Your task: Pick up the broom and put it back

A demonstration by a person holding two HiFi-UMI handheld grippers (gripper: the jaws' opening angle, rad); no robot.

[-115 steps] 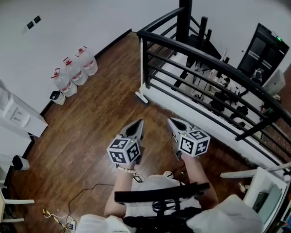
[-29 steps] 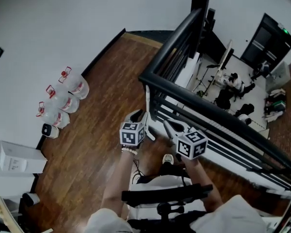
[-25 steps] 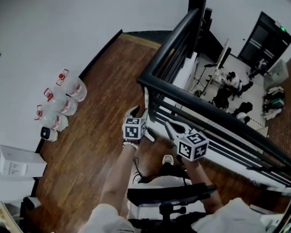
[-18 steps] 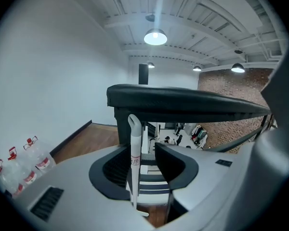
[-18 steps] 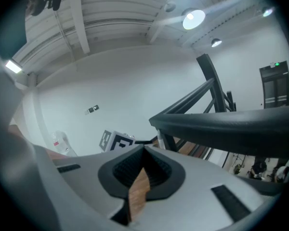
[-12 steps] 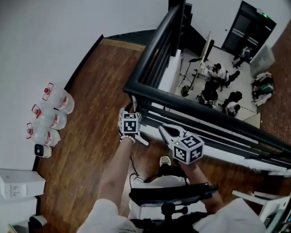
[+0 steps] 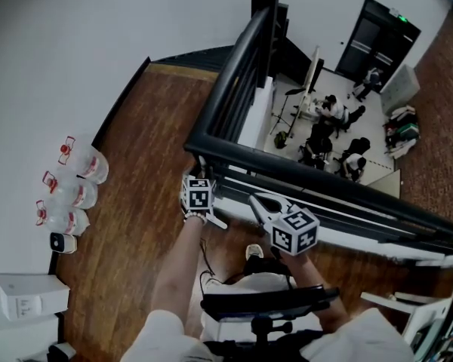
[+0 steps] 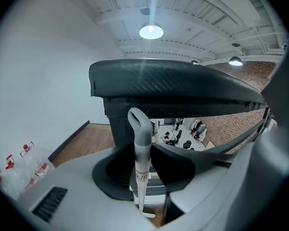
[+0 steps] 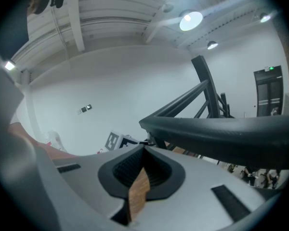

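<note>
The broom leans upright against the black railing [image 7: 228, 89]; its grey handle [image 8: 140, 148] ends in a loop, and its white head [image 7: 218, 220] rests on the wood floor. My left gripper [image 7: 199, 170] reaches down to that handle. In the left gripper view the handle stands between the jaws of the left gripper [image 8: 145, 196], which are closing, with a sliver of background still showing beside it. My right gripper [image 7: 256, 200] hovers to the right near the railing's lower bars; in the right gripper view the right gripper [image 9: 135, 196] holds nothing, its jaws nearly together.
The railing borders a drop to a lower floor with people and equipment [image 7: 328, 138]. Several water jugs [image 7: 74, 181] line the white wall at left, with a white cabinet [image 7: 23, 299] below them. A cable [image 7: 205, 256] lies on the floor by my feet.
I have come up to the railing. My left gripper has gone forward and down to the broom handle. The right gripper has shifted only a little.
</note>
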